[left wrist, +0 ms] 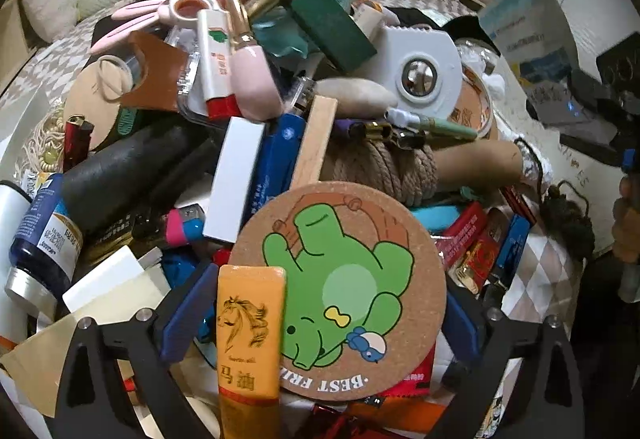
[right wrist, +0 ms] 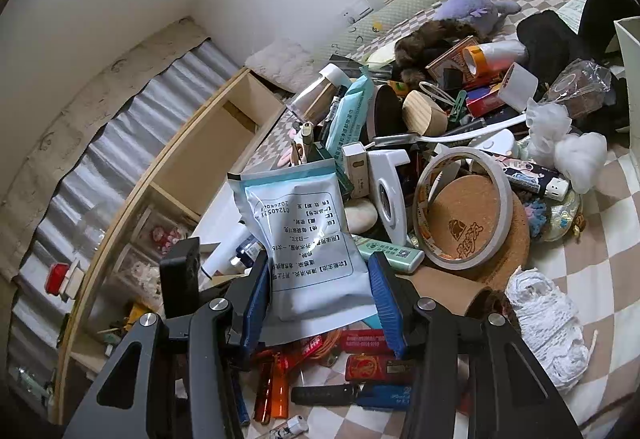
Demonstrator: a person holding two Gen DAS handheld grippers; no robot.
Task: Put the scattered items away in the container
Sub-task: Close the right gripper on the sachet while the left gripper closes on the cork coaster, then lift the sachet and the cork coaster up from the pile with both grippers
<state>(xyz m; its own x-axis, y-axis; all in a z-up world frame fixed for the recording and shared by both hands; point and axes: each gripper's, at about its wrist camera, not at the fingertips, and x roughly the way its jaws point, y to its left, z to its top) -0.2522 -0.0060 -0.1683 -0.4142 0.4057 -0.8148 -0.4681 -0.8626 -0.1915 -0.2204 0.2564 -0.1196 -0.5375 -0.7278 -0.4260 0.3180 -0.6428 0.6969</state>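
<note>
While my left gripper (left wrist: 320, 323) hangs over the heap with its blue pads spread wide, an orange tube (left wrist: 250, 343) with a horse drawing and a round cork coaster (left wrist: 344, 279) printed with a green cartoon animal lie between them. I cannot see either pad pressing on the tube or the coaster, so the jaws grip nothing. Beyond the coaster the pile holds a coil of rope (left wrist: 384, 167), a white box (left wrist: 234, 179), a blue lighter (left wrist: 276, 163) and a white disc-shaped tool (left wrist: 416, 67).

My right gripper (right wrist: 318, 299) is clamped on a pale blue sachet (right wrist: 308, 239) with printed text, one pad against each side, the sachet standing upright above the clutter. Just beside it to the right lies a roll of tape (right wrist: 464, 207) resting on another cork coaster (right wrist: 496, 239). The whole pile lies on a checked bedspread (right wrist: 592, 279). At the far right edge a white container wall (right wrist: 628, 79) shows, well apart from the sachet.
</note>
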